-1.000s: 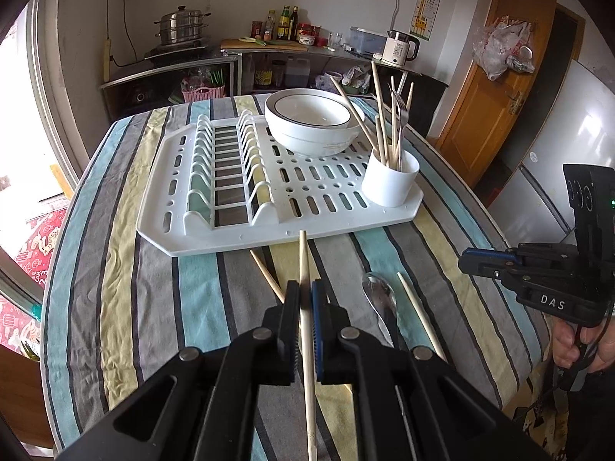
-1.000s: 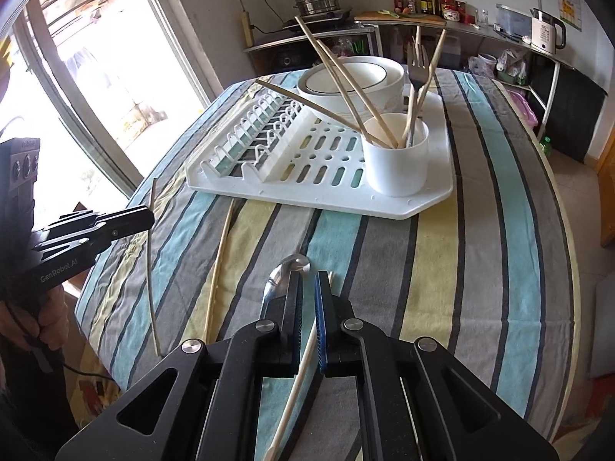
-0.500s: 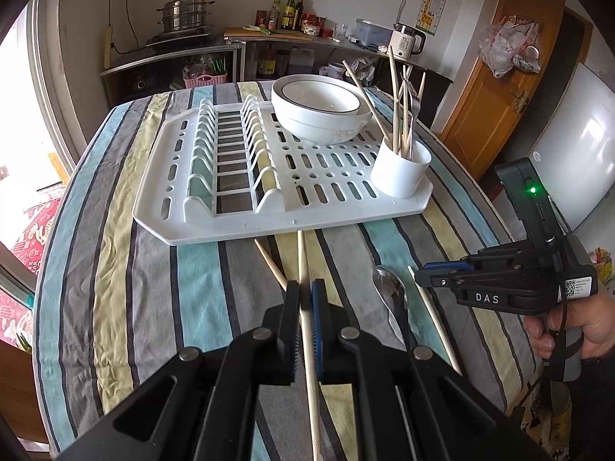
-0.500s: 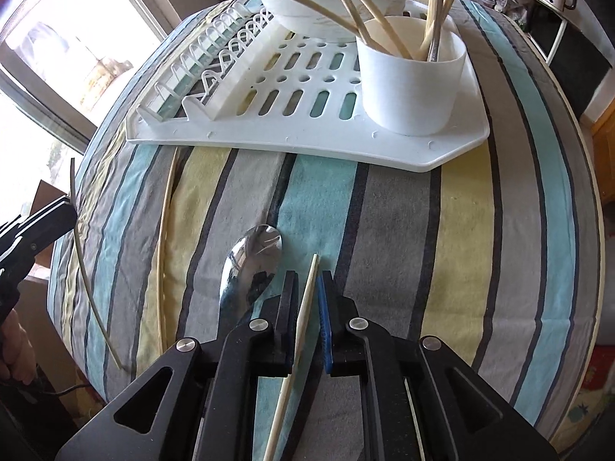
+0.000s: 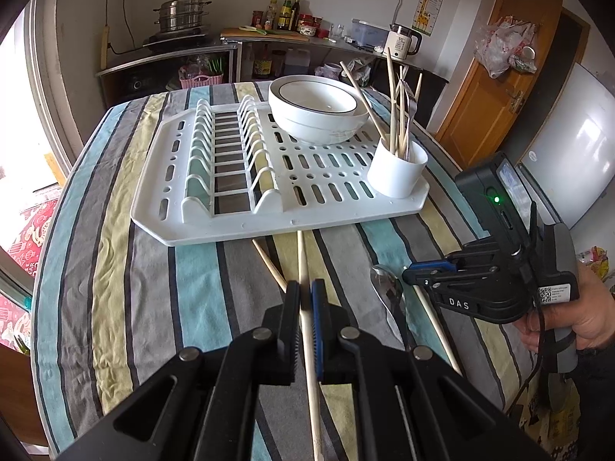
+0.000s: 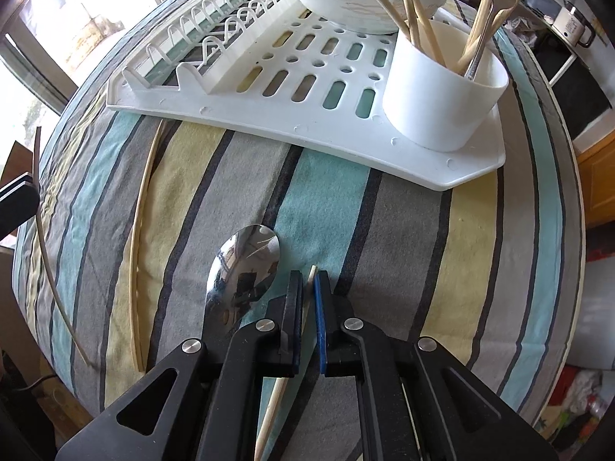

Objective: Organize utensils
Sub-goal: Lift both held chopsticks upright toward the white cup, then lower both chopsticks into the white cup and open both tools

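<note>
Since the earlier frames the right gripper [image 5: 411, 273] has come down and in toward the spoon [image 5: 386, 288], while the left gripper [image 5: 305, 292] has kept its place; seen from the left wrist, its fingers are clamped together on a chopstick [image 5: 301, 257] that runs on toward twelve o'clock, its far tip reaching the near edge of the white drying rack [image 5: 230, 230]. That grip looks settled, probably waiting for the other hand to catch up. A second chopstick [image 5: 269, 265] lies loose on the striped surface [image 5: 134, 288] at eleven o'clock of the fingers. The white utensil cup [image 5: 398, 174] stands at the rack's two o'clock corner, already holding chopsticks and a fork, so it is likely where everything goes. A bowl [image 5: 319, 115] sits behind it. From the right wrist, the right gripper [image 6: 306, 288] points steeply down at the cloth, and its fingers have just been closing: they now stand together on a chopstick [image 6: 309, 280] whose tip pokes out at twelve o'clock. The spoon's bowl [image 6: 242, 265] lies just beside, at ten o'clock, not held. The cup [image 6: 442, 92] is at one o'clock, well apart. Another loose chopstick [image 6: 138, 238] lies at nine o'clock, still to be collected.
</note>
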Motion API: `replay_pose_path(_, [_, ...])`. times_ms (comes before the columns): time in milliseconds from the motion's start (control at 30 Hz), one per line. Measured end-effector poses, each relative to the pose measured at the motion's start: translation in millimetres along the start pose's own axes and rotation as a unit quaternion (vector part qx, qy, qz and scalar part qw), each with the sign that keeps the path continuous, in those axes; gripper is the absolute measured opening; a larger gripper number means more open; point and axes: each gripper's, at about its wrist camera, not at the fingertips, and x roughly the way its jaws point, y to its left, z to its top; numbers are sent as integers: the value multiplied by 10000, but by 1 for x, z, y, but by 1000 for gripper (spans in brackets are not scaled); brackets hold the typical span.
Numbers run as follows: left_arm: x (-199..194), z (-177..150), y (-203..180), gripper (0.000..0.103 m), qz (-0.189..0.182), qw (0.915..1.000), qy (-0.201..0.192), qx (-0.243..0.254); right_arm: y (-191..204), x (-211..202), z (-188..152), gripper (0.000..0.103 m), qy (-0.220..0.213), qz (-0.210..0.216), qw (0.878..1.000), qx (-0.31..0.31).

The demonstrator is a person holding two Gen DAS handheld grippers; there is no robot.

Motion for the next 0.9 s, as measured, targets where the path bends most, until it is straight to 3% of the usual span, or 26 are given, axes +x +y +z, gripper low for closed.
replay_pose_path(167, [-9,2,-3,6,-52,9999,-106,25,-3,-17,-9,5,-317,215,9993,19])
replay_pose_path(333, [-20,6,-5,6,-81,9996,-252,38,-15,-62,-26,5,-915,386,9950,117])
replay_pose_path(567, [-41,13,-12,6,-169,9985,-524,83,-29,-114,-38,4,-1748,490,9830,256])
replay_pose_path(900, [-61,24,-28,6,-333,9955,-863,192,-38,-157,-53,4,-2642,456,9624,425])
